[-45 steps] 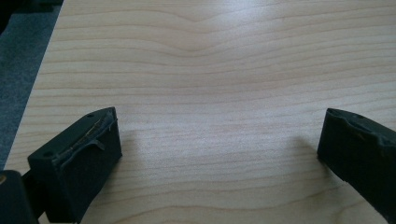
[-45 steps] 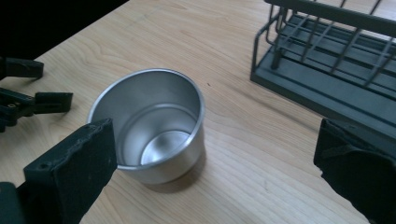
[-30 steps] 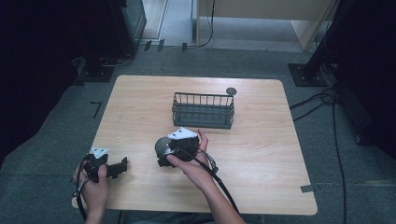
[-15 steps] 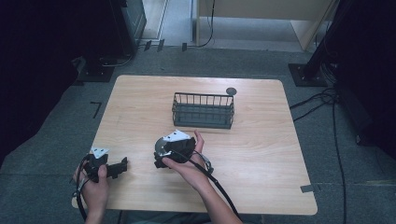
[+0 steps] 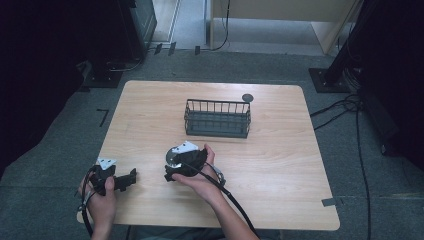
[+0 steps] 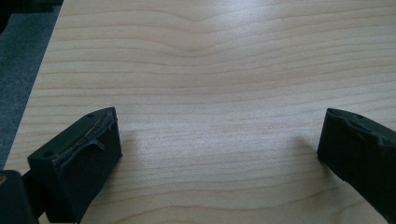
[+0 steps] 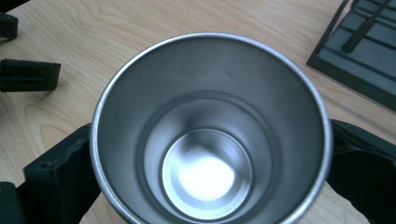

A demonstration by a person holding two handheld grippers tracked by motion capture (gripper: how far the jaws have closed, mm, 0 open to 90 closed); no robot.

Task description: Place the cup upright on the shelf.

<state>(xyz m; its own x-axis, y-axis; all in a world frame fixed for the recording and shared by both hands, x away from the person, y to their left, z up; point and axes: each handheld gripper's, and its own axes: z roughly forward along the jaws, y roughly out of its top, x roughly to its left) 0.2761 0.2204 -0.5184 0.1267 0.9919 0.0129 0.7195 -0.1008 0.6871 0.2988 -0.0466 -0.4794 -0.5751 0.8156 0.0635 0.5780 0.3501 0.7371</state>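
A shiny steel cup (image 7: 210, 140) sits between the jaws of my right gripper (image 7: 205, 172), which is shut on its sides. Its open mouth faces that gripper's camera, and the inside holds nothing. In the high view the cup (image 5: 173, 156) and right gripper (image 5: 176, 169) are over the table's front middle. My left gripper (image 5: 131, 178) rests low at the front left, open, with bare wood between its fingers (image 6: 79, 158). Part of one black jaw of the left gripper (image 7: 29, 74) lies to the cup's left.
A dark wire basket (image 5: 217, 119) stands on the wooden table (image 5: 280, 165) behind the cup, and its corner (image 7: 359, 46) is close on the right. A small dark round object (image 5: 247, 97) lies behind the basket. The table's left edge (image 6: 44, 70) is near the left gripper.
My right gripper has carried the cup a little to the left and toward the person. The left gripper has stayed where it was.
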